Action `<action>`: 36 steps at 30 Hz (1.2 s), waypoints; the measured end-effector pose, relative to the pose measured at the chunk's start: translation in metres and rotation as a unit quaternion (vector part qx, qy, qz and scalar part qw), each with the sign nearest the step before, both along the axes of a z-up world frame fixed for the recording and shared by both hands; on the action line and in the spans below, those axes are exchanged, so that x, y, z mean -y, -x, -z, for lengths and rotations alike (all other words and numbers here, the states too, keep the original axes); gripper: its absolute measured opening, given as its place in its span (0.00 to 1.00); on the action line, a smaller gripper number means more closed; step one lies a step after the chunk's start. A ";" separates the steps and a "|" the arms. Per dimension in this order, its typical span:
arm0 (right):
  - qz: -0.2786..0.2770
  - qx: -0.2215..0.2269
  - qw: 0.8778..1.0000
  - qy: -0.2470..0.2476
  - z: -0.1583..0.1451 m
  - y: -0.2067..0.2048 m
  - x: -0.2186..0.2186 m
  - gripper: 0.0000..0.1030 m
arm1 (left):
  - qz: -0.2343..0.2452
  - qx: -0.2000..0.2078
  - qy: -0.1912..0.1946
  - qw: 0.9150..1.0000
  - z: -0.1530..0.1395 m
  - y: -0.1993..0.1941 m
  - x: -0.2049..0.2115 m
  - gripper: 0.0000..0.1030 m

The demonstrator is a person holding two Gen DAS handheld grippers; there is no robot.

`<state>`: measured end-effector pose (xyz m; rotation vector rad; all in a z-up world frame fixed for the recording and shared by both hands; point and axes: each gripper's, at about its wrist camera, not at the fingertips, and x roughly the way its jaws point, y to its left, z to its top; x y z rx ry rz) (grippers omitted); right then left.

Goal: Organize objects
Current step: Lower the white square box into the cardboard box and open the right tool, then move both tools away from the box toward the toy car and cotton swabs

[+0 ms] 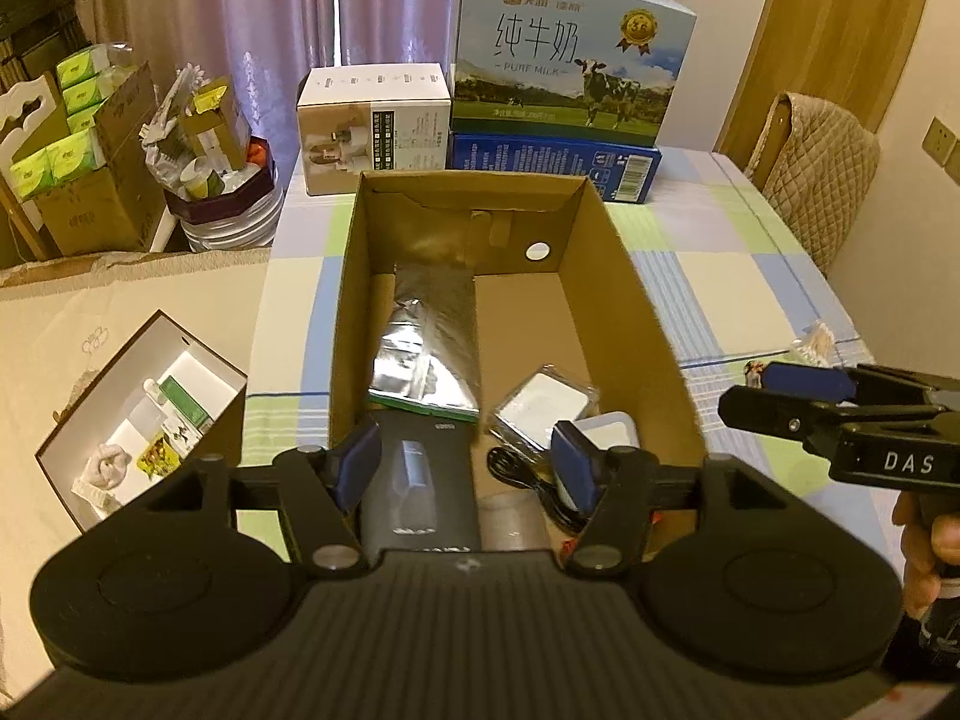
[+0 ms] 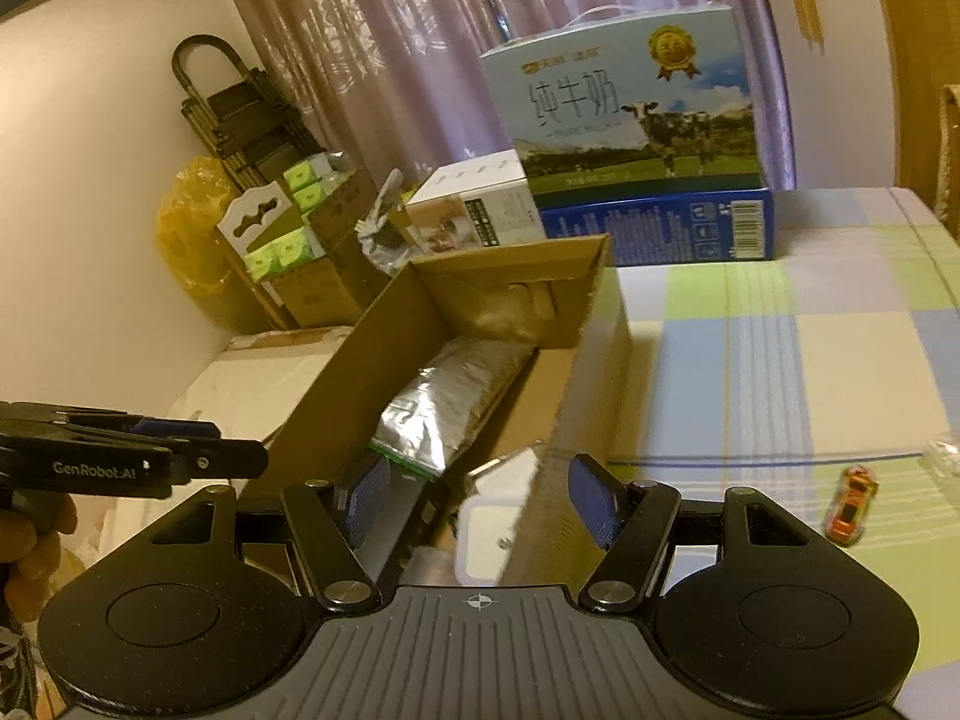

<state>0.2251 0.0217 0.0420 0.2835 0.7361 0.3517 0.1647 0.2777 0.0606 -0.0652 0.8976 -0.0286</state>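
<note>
Pale mauve patterned curtains [image 1: 252,18] cover the far side of the room; light is dim and warm. A plain cream wall [image 2: 90,150] stands to the left, with a dark folded rack [image 2: 240,114] leaning in the corner. A wooden door frame [image 1: 840,30] is on the right, and beside it a chair draped in a quilted beige cover [image 1: 816,168]. A wall socket [image 1: 939,141] sits nearby. The tabletop [image 1: 720,240] carries a pastel checked cloth.

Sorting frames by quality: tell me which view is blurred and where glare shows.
Left wrist view: mostly sharp; the milk carton print reads clearly, with glare on the foil bag. Right wrist view: motion-smeared, the box wall and toy car streaked; straight edges bow toward the rim in both.
</note>
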 end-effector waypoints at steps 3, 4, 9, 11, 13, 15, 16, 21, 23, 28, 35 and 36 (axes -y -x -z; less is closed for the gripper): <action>0.009 0.003 1.000 0.007 -0.003 0.013 0.009 0.62 | -0.005 0.005 0.008 1.000 -0.002 0.008 0.007 0.59; 0.012 0.003 1.000 0.010 -0.005 0.017 0.013 0.62 | -0.007 0.008 0.011 1.000 -0.002 0.012 0.010 0.59; 0.028 0.005 0.999 0.015 -0.008 0.041 0.034 0.62 | -0.012 0.019 0.021 1.000 -0.004 0.028 0.028 0.64; 0.037 0.007 0.999 0.018 -0.008 0.052 0.044 0.62 | -0.012 0.024 0.020 0.999 -0.005 0.035 0.036 0.66; 0.046 0.007 0.999 0.022 -0.008 0.063 0.055 0.62 | -0.013 0.029 0.023 0.999 -0.006 0.042 0.045 0.69; 0.056 0.009 0.998 0.028 -0.007 0.074 0.066 0.62 | -0.012 0.034 0.025 0.999 -0.007 0.048 0.055 0.72; 0.062 0.011 0.997 0.032 -0.007 0.080 0.073 0.62 | -0.012 0.038 0.026 0.999 -0.008 0.051 0.061 0.73; 0.093 0.005 0.995 0.038 -0.002 0.107 0.108 0.62 | -0.003 0.058 0.028 0.998 -0.010 0.067 0.093 0.86; 0.110 0.002 0.993 0.044 0.000 0.119 0.124 0.62 | 0.006 0.063 0.030 0.998 -0.009 0.073 0.107 0.88; 0.152 -0.009 0.987 0.043 0.003 0.143 0.163 0.62 | 0.015 0.074 0.047 0.996 -0.005 0.080 0.140 0.95; 0.195 -0.011 0.980 0.041 0.000 0.167 0.205 0.62 | 0.030 0.075 0.063 0.995 0.003 0.084 0.179 0.99; 0.200 -0.012 0.979 0.040 0.001 0.169 0.210 0.62 | 0.031 0.073 0.067 0.995 0.006 0.084 0.182 0.99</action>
